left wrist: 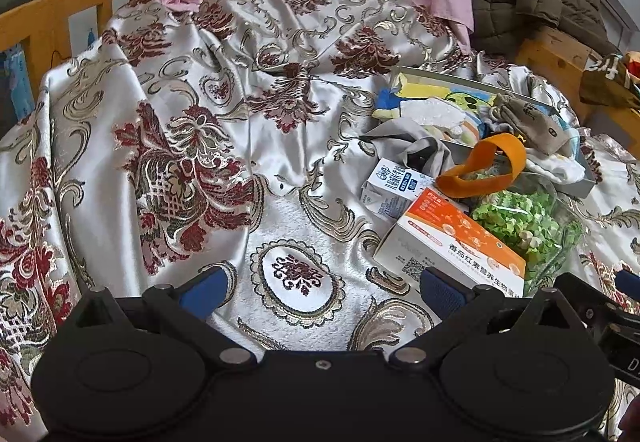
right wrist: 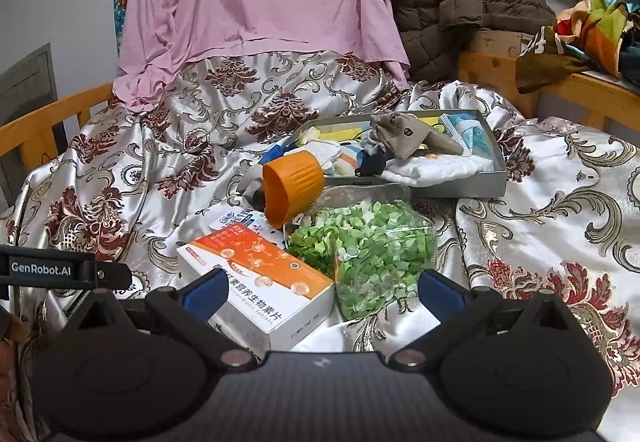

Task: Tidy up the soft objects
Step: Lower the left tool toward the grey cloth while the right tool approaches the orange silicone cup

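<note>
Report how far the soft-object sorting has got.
Done, apparently: the grey tray already holds soft pieces, including a brown sock and a white cloth. In hand: nothing; the left gripper and right gripper both hover with jaws open. Left: a grey cloth lies outside the tray beside the milk carton, among hard items like the orange box.

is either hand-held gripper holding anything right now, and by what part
Nothing is held. The left hand-held gripper is open over bare bedspread, and the right hand-held gripper is open in front of the orange box and jar, gripping neither.
</note>
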### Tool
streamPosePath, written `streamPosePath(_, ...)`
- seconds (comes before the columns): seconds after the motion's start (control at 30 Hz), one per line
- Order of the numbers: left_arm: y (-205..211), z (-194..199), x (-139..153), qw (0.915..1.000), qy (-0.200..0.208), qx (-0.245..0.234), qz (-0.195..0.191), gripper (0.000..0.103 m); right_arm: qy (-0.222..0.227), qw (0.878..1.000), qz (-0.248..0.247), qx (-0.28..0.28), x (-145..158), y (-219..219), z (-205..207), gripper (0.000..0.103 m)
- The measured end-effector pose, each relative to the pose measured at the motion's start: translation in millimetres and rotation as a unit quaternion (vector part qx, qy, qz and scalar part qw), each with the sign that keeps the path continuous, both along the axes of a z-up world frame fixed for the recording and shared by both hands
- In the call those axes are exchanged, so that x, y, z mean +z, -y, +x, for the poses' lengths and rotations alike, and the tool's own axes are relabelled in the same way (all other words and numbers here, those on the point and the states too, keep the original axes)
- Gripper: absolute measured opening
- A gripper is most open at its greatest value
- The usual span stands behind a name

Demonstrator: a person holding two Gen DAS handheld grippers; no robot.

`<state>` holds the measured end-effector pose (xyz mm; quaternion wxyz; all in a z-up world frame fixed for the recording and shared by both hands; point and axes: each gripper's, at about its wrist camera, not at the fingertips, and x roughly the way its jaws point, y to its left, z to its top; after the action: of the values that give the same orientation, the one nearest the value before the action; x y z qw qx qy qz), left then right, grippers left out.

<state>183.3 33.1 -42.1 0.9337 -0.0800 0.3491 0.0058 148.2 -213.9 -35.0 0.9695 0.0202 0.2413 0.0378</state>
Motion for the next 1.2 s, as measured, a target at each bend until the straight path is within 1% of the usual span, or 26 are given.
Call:
streamPosePath(0.1, -1.8, 2.7, 1.4, 0.9999, 0.005, 0.008, -0.002, 0.102, 0.004, 1.0, -0.003, -0.002, -0.2, -0.1, 1.8, 0.103)
streamPosePath(0.27, 0.2, 16.8, 2.1, 0.9994, 0.025, 0.021, 0.015, 0.102, 0.017, 1.0, -0.002, -0.007, -1.1, -1.1, 8.4, 0.103)
streamPosePath(0.33, -0.2, 24.0, 0.3, 0.9994, 0.022, 0.023, 0.01, 0.102, 0.022, 1.0, 0.0, -0.006, -1.3, -1.2, 9.6, 0.103)
streamPosePath(0.4, -1.6, 29.9, -0.6, 0.9995, 0.018, 0.026, -0.003, 0.102, 0.027, 1.0, 0.004, -0.007, -1.0, -1.2, 10.0, 0.103)
streamPosePath(0.5, -2.8, 36.1, 1.2, 0.9991, 0.029, 0.027, -0.015, 0.102, 0.036, 0.999, 0.009, -0.007, -0.4, -0.6, 11.0, 0.103)
streamPosePath(0.63, 2.6, 47.9, 4.6, 0.9983, 0.053, 0.019, -0.012, 0.102, 0.04, 0.999, 0.008, -0.009, -1.9, -1.9, 13.0, 0.103)
streamPosePath(0.7, 5.0, 55.4, 5.6, 0.9982, 0.058, 0.013, -0.011, 0.102, 0.035, 0.999, 0.005, -0.011, -4.0, -2.6, 14.4, 0.103)
streamPosePath(0.9, 6.7, 72.3, 3.6, 0.997, 0.069, -0.014, -0.033, 0.102, 0.035, 0.999, 0.005, -0.013, -7.8, -3.7, 20.3, 0.103)
streamPosePath(1.03, 11.8, 92.0, 4.7, 0.9959, 0.081, -0.029, -0.031, 0.102, 0.039, 0.999, 0.004, -0.011, -10.2, -6.0, 23.8, 0.103)
streamPosePath(1.13, 15.5, 109.4, 5.7, 0.9951, 0.083, -0.032, -0.043, 0.102, 0.051, 0.999, 0.0, -0.009, -10.4, -7.9, 26.8, 0.103)
streamPosePath(1.2, 17.1, 120.0, 4.7, 0.9942, 0.083, -0.04, -0.055, 0.102, 0.069, 0.998, -0.006, -0.008, -8.6, -10.3, 30.4, 0.103)
